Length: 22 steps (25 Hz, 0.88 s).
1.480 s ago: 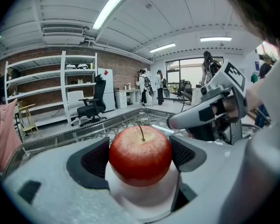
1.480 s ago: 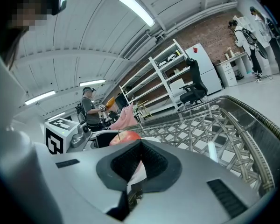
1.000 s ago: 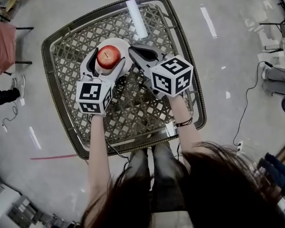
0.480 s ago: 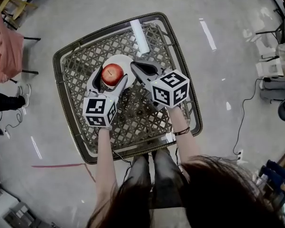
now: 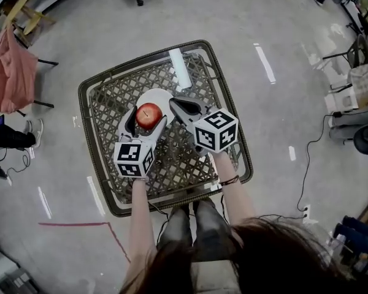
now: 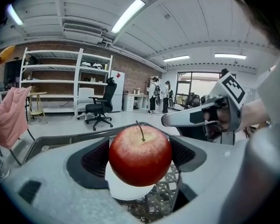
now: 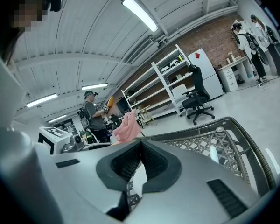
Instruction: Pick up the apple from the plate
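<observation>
Apple (image 6: 140,155), red with its stem upright, sits clamped between the two dark pads of the left gripper (image 5: 145,122), one jaw pressed against each side of it. Directly under the fruit lies the white plate (image 5: 157,96), though whether the apple rests on it or hangs just above cannot be told. The right gripper (image 5: 174,105) has its jaws drawn together with nothing between them, its tip over the plate's right edge, just beside the apple. Both tools reach over a lattice-topped table (image 5: 190,158) with a dark rim, where a white tube (image 5: 180,69) lies near the far edge.
</observation>
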Motion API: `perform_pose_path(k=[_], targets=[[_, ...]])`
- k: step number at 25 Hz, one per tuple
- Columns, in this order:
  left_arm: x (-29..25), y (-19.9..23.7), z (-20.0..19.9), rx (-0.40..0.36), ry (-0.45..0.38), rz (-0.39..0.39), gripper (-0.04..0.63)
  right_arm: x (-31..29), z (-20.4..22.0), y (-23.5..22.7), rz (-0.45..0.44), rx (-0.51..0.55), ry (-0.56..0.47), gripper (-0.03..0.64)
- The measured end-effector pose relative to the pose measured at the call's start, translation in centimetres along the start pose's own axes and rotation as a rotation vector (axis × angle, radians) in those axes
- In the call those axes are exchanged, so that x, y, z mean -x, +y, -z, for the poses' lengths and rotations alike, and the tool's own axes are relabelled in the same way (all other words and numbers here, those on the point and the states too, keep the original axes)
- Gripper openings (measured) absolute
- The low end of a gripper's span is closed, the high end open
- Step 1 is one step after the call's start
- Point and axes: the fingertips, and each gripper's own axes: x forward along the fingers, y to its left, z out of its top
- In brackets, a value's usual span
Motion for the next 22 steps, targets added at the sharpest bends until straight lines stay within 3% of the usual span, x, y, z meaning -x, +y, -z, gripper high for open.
perform_pose_path(k=[22], targets=[[6.8,-1.4,-4.9,0.061,-0.084,-0.009,0.408,2.7,-3.4,5.7,-0.064,0.015,-0.040,0.009]])
